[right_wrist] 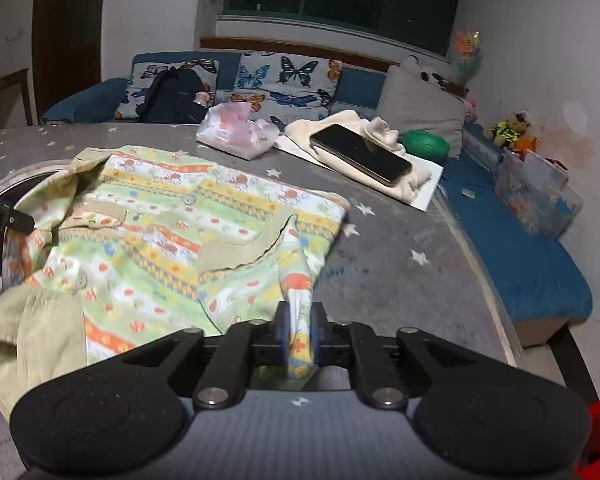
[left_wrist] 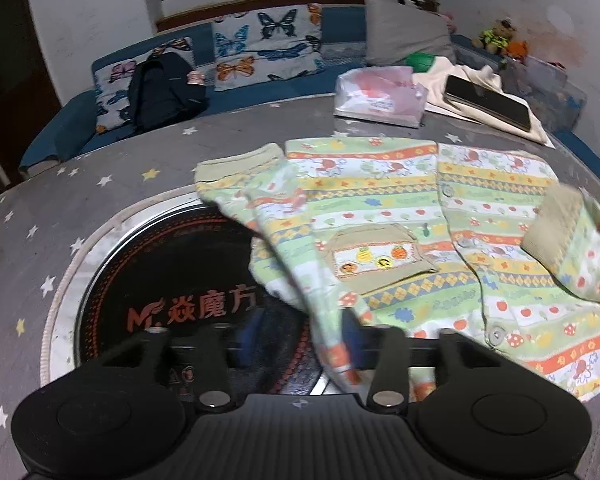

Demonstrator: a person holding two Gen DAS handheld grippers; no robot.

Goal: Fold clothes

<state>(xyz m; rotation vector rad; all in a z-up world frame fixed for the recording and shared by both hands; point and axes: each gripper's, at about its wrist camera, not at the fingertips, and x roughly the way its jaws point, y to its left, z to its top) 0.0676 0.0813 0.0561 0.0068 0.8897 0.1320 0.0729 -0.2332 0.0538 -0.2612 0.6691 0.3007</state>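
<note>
- A black phone (right_wrist: 362,155) lies on a folded cream cloth (right_wrist: 384,142), right of frame centre.
- A clear plastic packet (right_wrist: 238,130) sits just left of the cloth on the star-printed counter (right_wrist: 388,264).
- Butterfly cushions (right_wrist: 286,80) line the blue sofa (right_wrist: 540,264) at the top.
- A dark backpack (left_wrist: 166,90) leans at the upper left.

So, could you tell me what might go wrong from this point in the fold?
1. The right gripper pinches only a narrow strip of the shirt, so it may slip free.
2. The left gripper is open around a sleeve edge; closing may bunch several layers.
3. The left sleeve overhangs the hotplate set in the table and may snag.
</note>
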